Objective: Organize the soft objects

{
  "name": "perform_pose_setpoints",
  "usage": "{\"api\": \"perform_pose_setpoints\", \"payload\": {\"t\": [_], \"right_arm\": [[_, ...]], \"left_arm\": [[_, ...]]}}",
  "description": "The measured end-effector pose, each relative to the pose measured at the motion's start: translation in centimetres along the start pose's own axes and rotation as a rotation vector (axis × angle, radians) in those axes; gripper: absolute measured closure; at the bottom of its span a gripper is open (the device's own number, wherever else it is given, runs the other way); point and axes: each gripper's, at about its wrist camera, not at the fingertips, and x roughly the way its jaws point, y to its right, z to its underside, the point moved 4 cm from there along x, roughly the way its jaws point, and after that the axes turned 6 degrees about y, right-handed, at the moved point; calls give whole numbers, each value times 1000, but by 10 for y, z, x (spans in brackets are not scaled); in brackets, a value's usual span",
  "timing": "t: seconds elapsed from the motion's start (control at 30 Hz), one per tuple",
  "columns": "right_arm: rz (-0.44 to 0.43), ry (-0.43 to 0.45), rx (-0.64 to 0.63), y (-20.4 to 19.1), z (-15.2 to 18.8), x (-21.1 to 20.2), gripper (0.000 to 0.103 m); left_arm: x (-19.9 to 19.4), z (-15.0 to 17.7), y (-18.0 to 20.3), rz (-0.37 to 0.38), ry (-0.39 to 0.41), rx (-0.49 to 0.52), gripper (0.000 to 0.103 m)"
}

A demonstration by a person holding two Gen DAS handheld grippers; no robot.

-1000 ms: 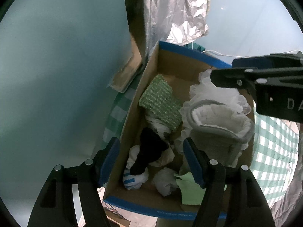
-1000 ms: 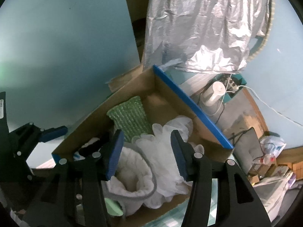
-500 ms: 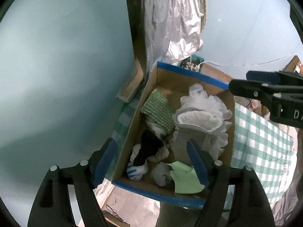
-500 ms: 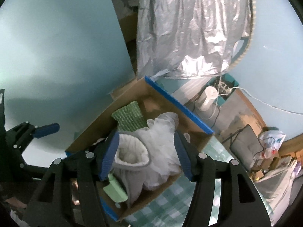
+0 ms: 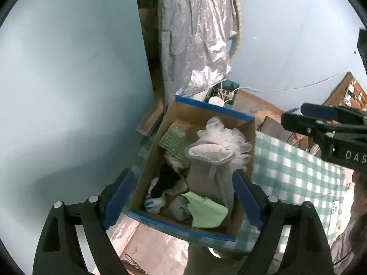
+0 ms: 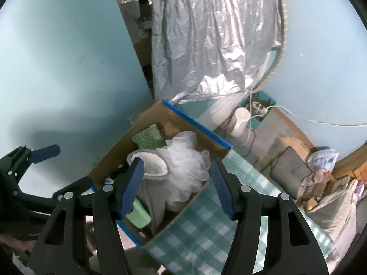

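Since the earlier frames, both claws have been drawn up and back from the cardboard box (image 5: 169,123), which now shows smaller below them and in full outline. The left claw (image 5: 182,200) is seen with its jaws opening wide and nothing between the pads; the box contents merely lie beneath the gap. The right claw (image 6: 176,188) is held about half open, likewise empty, with the grey fleece-lined slipper (image 6: 149,167) framed below it inside the box.

In the box, 1 white mesh bath pouf (image 5: 226,135) is pressed against the slipper, a green knitted cloth (image 5: 173,142) lies toward the far left wall, a black sock (image 5: 166,180) and a blue-striped sock (image 5: 154,202) are bundled near the front, and a pale green cloth (image 5: 206,212) is spread at the front edge.

All of these are judged light, limp and easily crushed, with no risk of breakage; the pouf is likely to snag and spring back, so a deep pinch at its centre would be advised, while the slipper would best be taken by its thick cuff.

The box rests on a worktop covered by a green-checked cloth (image 5: 296,174). Pale blue walls, a hanging silver cover (image 6: 213,41) and a cluttered floor with cables are seen beyond.
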Motion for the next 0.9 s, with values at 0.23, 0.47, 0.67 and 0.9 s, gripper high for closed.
{"api": "perform_pose_setpoints", "payload": {"t": [0.23, 0.47, 0.67, 0.9], "right_arm": [[31, 32, 35, 15, 10, -28, 43], [53, 53, 76, 27, 20, -47, 43], [79, 79, 112, 35, 26, -60, 43], [93, 103, 138, 41, 31, -73, 43]], "left_arm": [[-25, -4, 14, -10, 29, 15, 1], [-39, -5, 32, -4, 49, 57, 1], [-44, -2, 43, 16, 35, 50, 1], [-47, -2, 48, 26, 28, 43, 1]]}}
